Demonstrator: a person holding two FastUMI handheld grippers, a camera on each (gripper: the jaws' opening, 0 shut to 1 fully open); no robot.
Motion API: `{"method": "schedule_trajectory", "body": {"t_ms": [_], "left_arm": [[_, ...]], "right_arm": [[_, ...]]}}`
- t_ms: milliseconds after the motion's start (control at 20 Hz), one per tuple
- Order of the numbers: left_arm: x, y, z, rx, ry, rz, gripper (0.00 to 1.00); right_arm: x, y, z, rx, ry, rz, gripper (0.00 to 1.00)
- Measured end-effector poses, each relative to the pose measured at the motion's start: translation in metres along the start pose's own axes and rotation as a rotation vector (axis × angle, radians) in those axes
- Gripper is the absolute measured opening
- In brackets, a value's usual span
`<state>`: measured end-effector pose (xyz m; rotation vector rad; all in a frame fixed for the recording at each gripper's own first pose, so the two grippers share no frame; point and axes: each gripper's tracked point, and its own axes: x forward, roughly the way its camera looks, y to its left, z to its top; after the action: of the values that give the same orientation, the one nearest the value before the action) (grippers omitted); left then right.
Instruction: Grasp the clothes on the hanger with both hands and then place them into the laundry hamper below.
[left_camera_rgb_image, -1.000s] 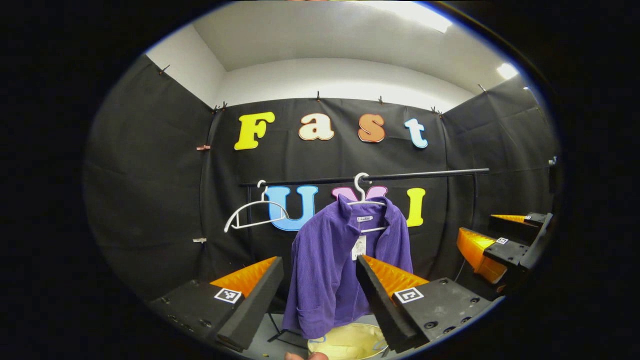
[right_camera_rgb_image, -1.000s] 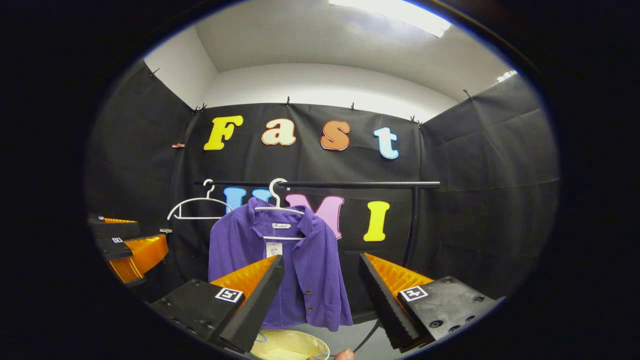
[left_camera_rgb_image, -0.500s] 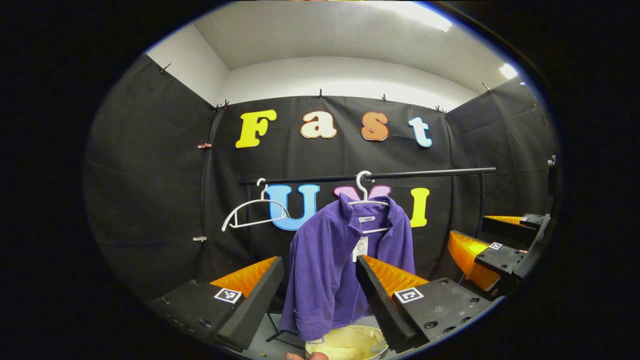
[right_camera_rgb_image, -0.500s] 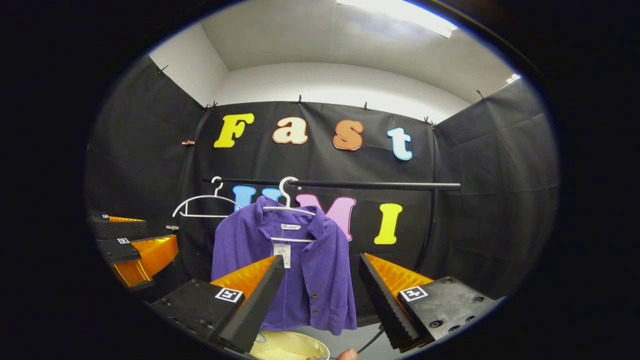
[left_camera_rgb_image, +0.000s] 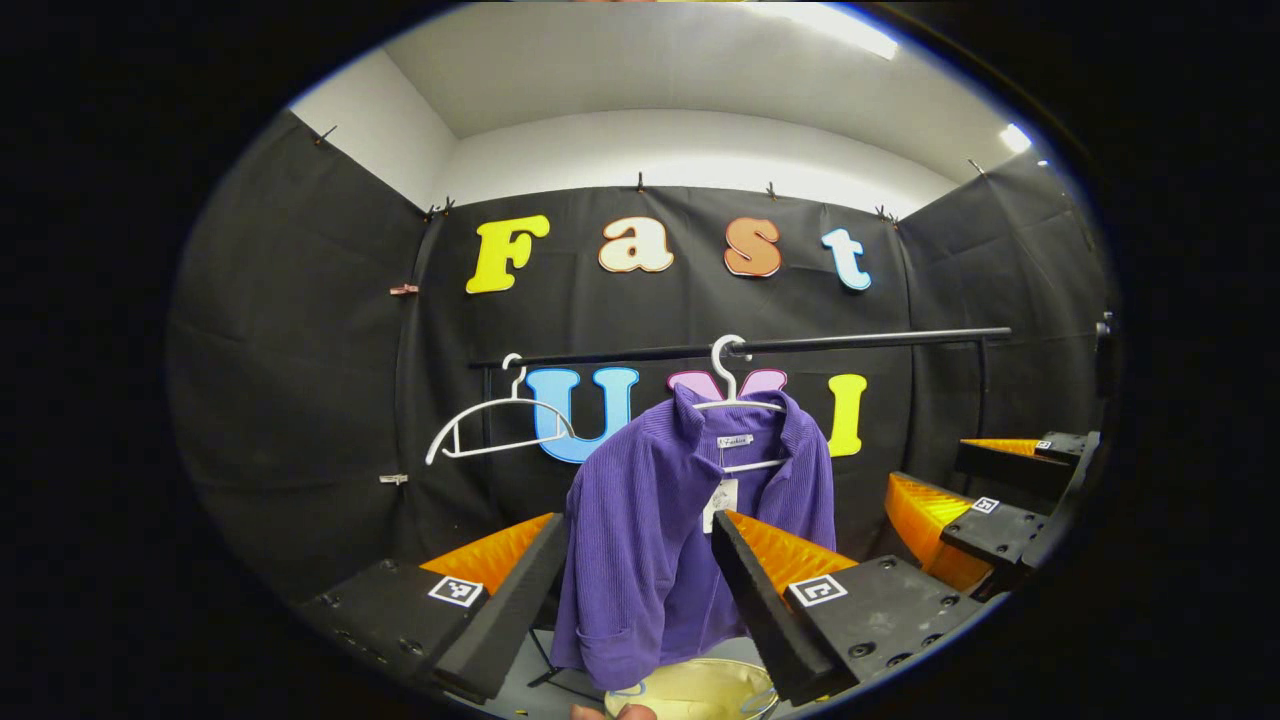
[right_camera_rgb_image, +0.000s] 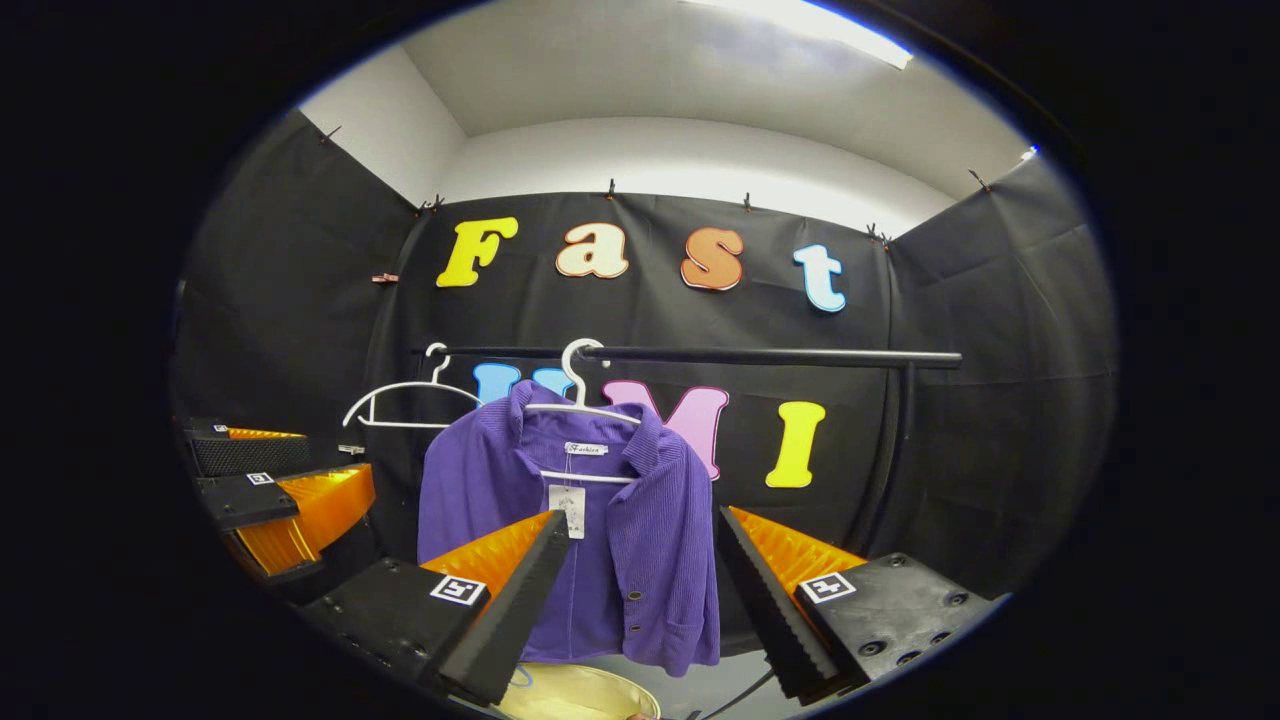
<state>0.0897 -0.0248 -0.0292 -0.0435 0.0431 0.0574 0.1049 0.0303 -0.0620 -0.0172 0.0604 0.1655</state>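
A purple ribbed shirt (left_camera_rgb_image: 640, 530) (right_camera_rgb_image: 640, 530) with a paper tag hangs on a white hanger (left_camera_rgb_image: 728, 385) (right_camera_rgb_image: 580, 385) from a black rail (left_camera_rgb_image: 860, 342) (right_camera_rgb_image: 760, 356). Below it sits a pale yellow hamper (left_camera_rgb_image: 690, 690) (right_camera_rgb_image: 575, 695), partly cut off. My left gripper (left_camera_rgb_image: 630, 590) is open, short of the shirt, which shows between its fingers. My right gripper (right_camera_rgb_image: 635, 590) is open too, a little way back from the shirt's right half. The right gripper (left_camera_rgb_image: 985, 490) also appears at the left gripper view's right edge, and the left gripper (right_camera_rgb_image: 290, 495) at the right gripper view's left edge.
An empty white hanger (left_camera_rgb_image: 495, 425) (right_camera_rgb_image: 400, 400) hangs on the rail left of the shirt. The rail's upright post (right_camera_rgb_image: 890, 450) stands at the right. Black cloth walls close in the booth on three sides. A dark cable (right_camera_rgb_image: 730, 690) lies on the floor.
Both grippers have moved closer to the shirt, which looks larger in both views. Both stay open.
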Motion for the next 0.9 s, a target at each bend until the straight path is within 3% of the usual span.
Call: {"method": "schedule_trajectory", "body": {"t_ms": [400, 500, 900], "left_arm": [[0.074, -0.028, -0.003, -0.006, -0.007, -0.005, 0.92], [0.099, -0.034, -0.01, -0.005, 0.006, 0.008, 0.95], [0.181, -0.053, -0.033, 0.031, 0.022, 0.075, 0.92]], "right_arm": [[0.063, -0.034, 0.003, -0.025, -0.079, -0.017, 0.97], [0.077, -0.042, -0.004, -0.017, -0.079, -0.02, 0.97], [0.104, -0.055, -0.035, 0.016, -0.056, 0.004, 0.97]]}}
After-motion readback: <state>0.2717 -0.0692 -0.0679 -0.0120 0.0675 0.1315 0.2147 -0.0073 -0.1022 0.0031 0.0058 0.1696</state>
